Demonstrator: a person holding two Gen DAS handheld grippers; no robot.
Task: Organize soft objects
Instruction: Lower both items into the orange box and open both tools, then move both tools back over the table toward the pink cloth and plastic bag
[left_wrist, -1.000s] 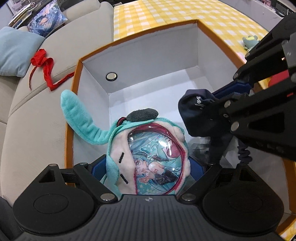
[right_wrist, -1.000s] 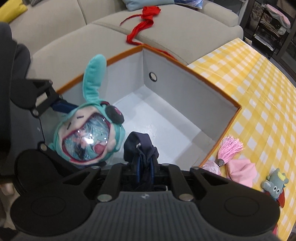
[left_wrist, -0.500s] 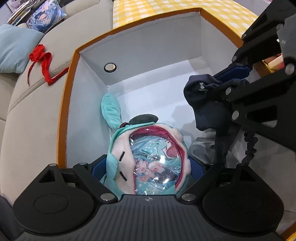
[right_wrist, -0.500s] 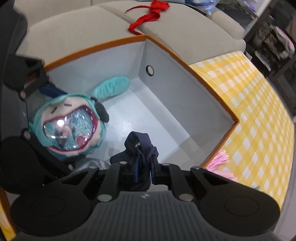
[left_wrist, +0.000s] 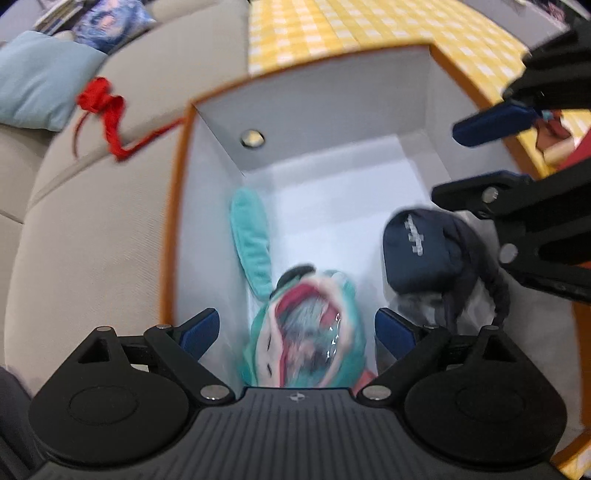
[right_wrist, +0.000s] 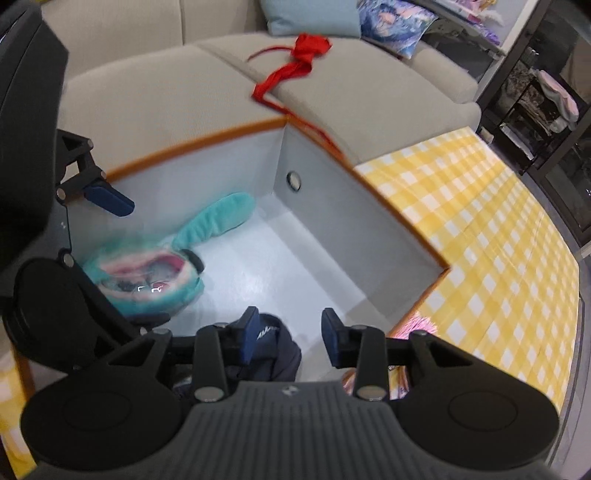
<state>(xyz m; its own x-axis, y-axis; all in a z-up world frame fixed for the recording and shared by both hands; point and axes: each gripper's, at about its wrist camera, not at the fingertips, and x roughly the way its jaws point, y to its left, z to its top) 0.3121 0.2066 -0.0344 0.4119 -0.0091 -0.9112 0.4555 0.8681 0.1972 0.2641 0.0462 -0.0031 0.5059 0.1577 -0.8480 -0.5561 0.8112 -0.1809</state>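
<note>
A teal plush pouch (left_wrist: 306, 328) with a long ear and a clear picture window lies on the floor of the white, orange-rimmed box (left_wrist: 325, 122); it also shows in the right wrist view (right_wrist: 147, 277). A dark navy pouch (left_wrist: 424, 254) lies beside it in the box, seen low in the right wrist view (right_wrist: 277, 347). My left gripper (left_wrist: 295, 332) is open above the plush pouch, its fingers apart from it. My right gripper (right_wrist: 290, 332) is open over the navy pouch.
The box (right_wrist: 369, 206) stands between a beige sofa (right_wrist: 184, 85) with a red ribbon (right_wrist: 295, 62) and cushions, and a yellow checked tablecloth (right_wrist: 498, 221). A pink tassel (right_wrist: 421, 325) lies by the box's near corner.
Both grippers opened. The plush pouch dropped from my left gripper to the box floor. The navy pouch left my right gripper and lies in the box. Both grippers rose slightly.
</note>
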